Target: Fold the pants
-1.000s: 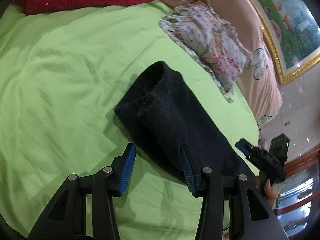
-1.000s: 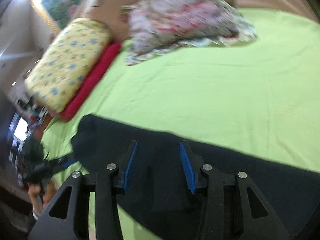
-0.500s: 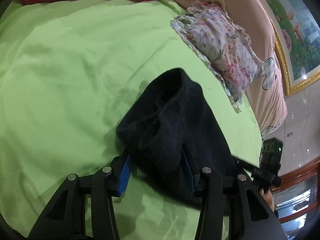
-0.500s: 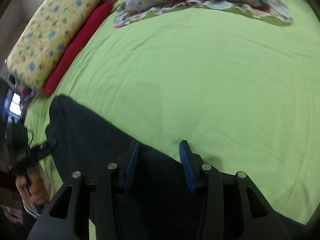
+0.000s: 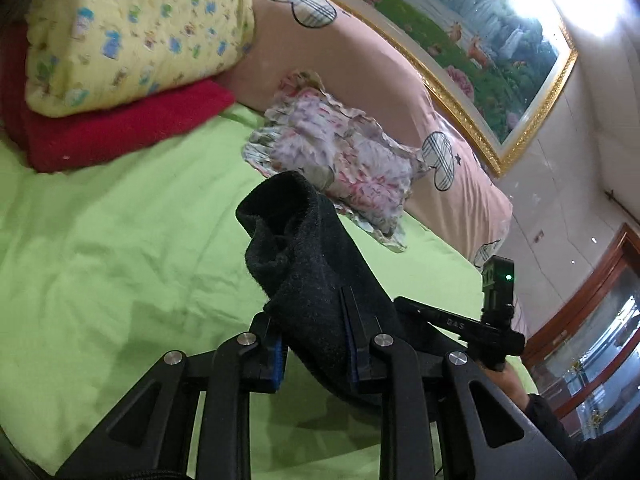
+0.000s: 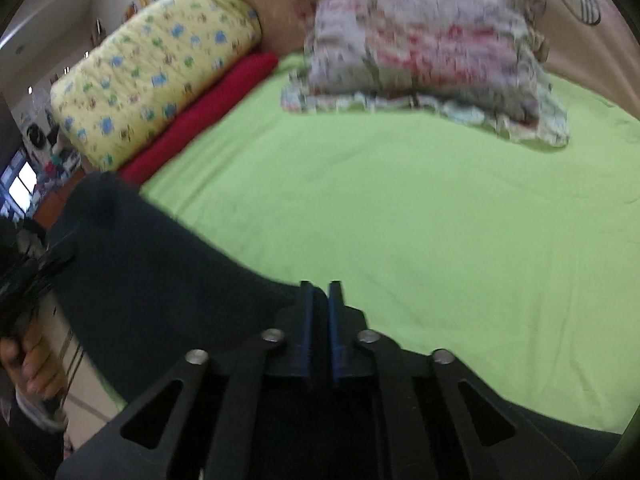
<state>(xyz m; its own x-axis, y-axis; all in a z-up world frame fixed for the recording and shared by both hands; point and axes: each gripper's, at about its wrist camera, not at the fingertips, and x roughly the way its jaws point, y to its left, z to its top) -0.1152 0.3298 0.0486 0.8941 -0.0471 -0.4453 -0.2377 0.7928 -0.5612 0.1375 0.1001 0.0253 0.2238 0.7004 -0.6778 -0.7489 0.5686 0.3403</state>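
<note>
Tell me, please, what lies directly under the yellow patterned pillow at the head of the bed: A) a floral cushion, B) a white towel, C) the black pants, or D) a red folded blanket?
D: the yellow pillow rests on a red folded blanket, while the floral cushion lies apart on the green sheet.

Dark bunched pants (image 5: 316, 280), lifted off the green sheet (image 5: 120, 248)

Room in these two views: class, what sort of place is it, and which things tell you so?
Most likely a home bedroom: a bed with a green sheet, a floral pillow and yellow pillow stacked against the headboard, and a gold-framed landscape painting on the wall above.
</note>
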